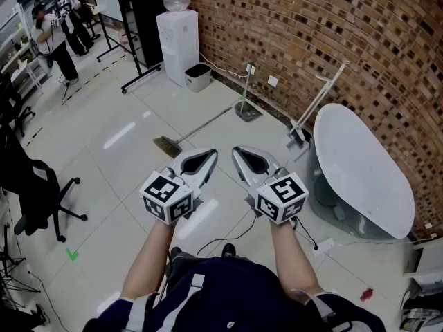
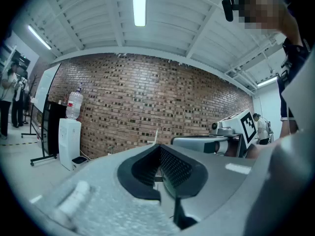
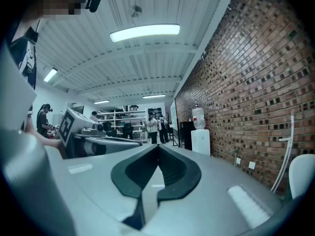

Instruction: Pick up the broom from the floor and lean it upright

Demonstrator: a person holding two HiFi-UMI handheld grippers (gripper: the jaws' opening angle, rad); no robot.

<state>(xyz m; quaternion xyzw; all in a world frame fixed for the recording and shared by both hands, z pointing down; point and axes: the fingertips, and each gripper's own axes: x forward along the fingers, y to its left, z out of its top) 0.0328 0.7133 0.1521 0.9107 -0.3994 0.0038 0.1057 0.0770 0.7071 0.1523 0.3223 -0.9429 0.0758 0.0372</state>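
Ahead, broom [image 1: 201, 125] flat on floor [image 1: 118, 185], beyond left tool [image 1: 210, 153], right tool [image 1: 237, 151].

Pale grey left hand-held gripper [image 1: 210, 156] and right hand-held gripper [image 1: 237, 152], black-white marker cubes [image 1: 167, 197]; apparently navy top [image 1: 228, 289].

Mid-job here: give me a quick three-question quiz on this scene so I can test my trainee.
1. True or false: the broom lies flat on the floor.
2. What does the left hand-held gripper hold? A: the broom. B: nothing, its jaws are shut. C: a cable.
3. Fill in: the water dispenser stands against the ___ wall.
Key: 1 true; 2 B; 3 brick.
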